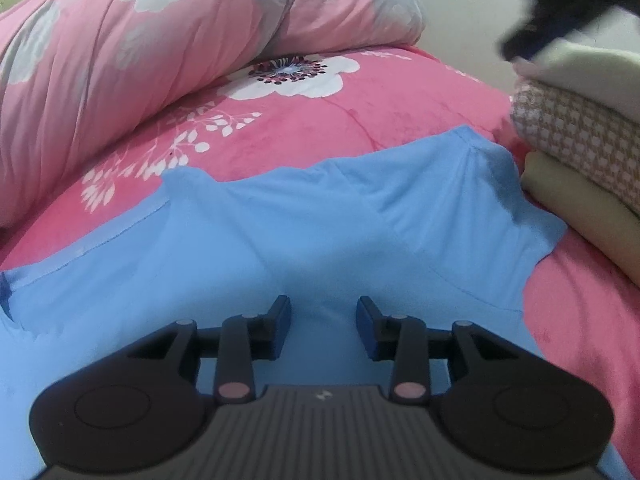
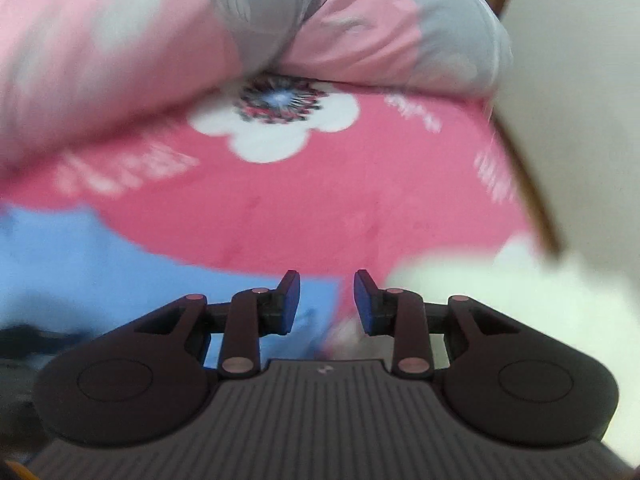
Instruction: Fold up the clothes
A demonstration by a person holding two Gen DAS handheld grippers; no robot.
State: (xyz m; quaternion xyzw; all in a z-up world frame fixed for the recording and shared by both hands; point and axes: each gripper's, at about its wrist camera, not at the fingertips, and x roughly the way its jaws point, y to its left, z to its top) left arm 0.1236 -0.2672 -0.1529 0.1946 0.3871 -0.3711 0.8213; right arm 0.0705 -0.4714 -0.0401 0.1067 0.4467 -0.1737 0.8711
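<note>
A bed covered in a bright pink fleece sheet [image 1: 360,112] printed with large white flowers fills both views, with a pale wall behind it. A bulky, rumpled pink quilt [image 1: 120,60] with grey and white blossoms is heaped along the far side of the bed. In front of it, a light blue cotton garment [image 1: 280,232] lies spread flat on the sheet, a stitched hem running along its left edge and its far corners slightly puckered.

Only the left wrist view shows the stack of folded clothes [image 1: 580,136] just beside the garment's right edge: a cream piece on top, a brown-and-white patterned one under it, a pale yellow one at the bottom. The same view catches the right gripper [image 1: 560,12] as a dark blur above that stack. The right wrist view is smeared; it shows the blue garment only at lower left, a fuzzy white mass at lower right that cannot be identified, and a brown wooden edge against the wall.

The left gripper [image 1: 324,326] tilts steeply down over the near part of the blue garment. Its jaws stand partly apart with nothing pinched between them; whether the tips touch the cloth cannot be told. The right gripper's jaws stand apart and empty, above the garment's edge.
</note>
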